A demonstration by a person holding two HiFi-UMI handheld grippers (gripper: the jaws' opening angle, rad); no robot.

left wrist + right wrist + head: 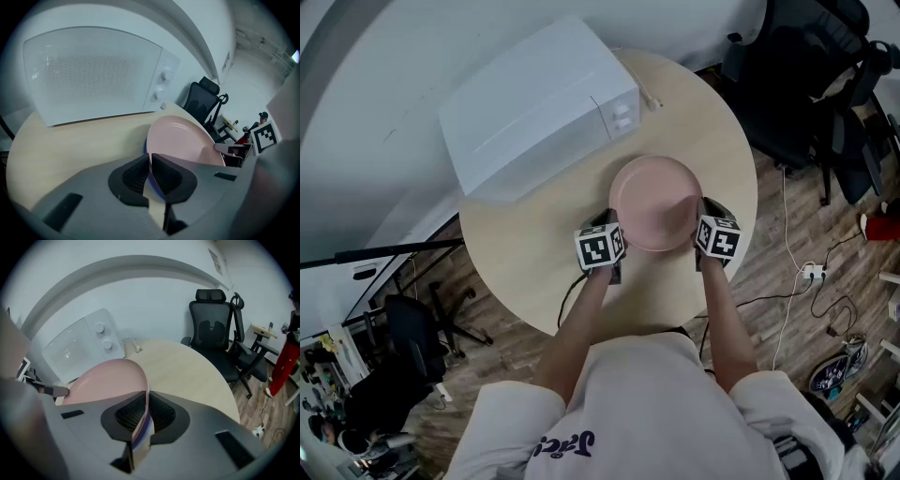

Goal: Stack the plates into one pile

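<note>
Plates are gathered over the middle of the round, pale wooden worktop (534, 267): a pink plate (654, 202) lies on top, with the rim of a blue plate (145, 146) showing just beneath it. The left gripper (612, 225) is at the pink plate's left edge and the right gripper (703, 223) at its right edge, directly opposite each other. Each gripper's own view shows its jaws drawn narrow, pinching the pink rim with the blue edge under it between the ribbed pads. Whether the pile rests on the worktop or hangs just above it cannot be told. A white microwave (534, 112) stands on the far left part of the worktop, close behind the plates. A black office chair (787, 84) stands on the floor beyond the worktop's right side.
</note>
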